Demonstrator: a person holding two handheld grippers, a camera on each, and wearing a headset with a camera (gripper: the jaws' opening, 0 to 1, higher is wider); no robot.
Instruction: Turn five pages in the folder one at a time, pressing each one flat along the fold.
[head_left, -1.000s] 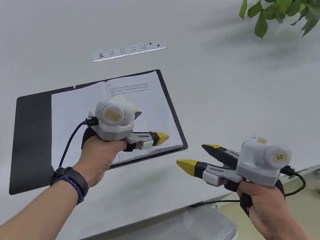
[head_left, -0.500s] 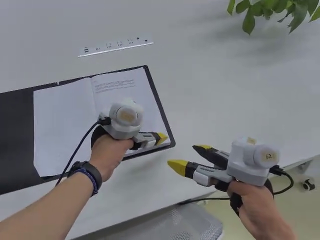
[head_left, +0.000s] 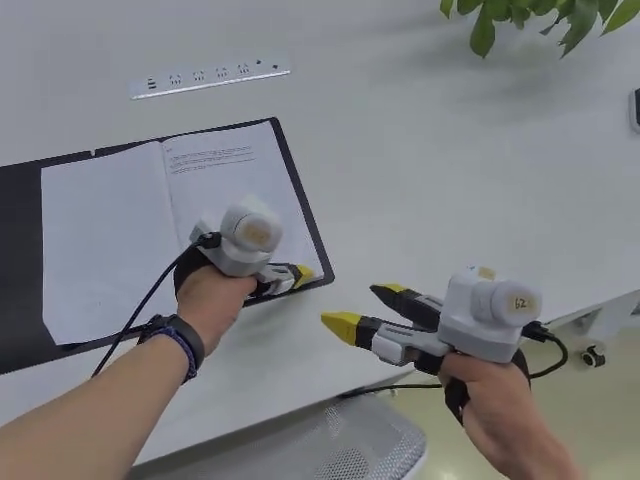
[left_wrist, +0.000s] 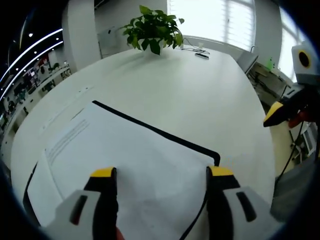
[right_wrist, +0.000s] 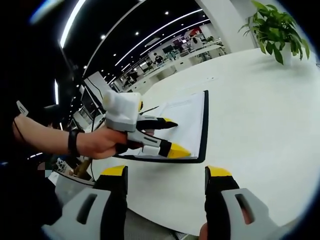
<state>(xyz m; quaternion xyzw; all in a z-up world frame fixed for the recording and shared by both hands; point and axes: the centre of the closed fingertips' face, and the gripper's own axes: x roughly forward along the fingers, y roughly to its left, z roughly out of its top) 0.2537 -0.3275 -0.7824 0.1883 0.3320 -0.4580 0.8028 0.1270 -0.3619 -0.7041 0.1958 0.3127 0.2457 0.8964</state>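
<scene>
A sticker (head_left: 520, 303) on the right claw (head_left: 364, 308) reads 62; print on the page (head_left: 225, 175) is illegible.

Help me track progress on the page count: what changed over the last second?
Mostly the head view shifted. The left claw eased slightly toward the folder's lower right corner. Nothing was turned or gripped; the right claw stays open beside the folder.

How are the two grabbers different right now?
The left gripper is over the folder's right page, near its lower corner; the right gripper is off the folder, over bare table. In the head view the left gripper points rightward, while the right gripper points leftward, toward it. Both have yellow tips, stand open and hold nothing.
</scene>
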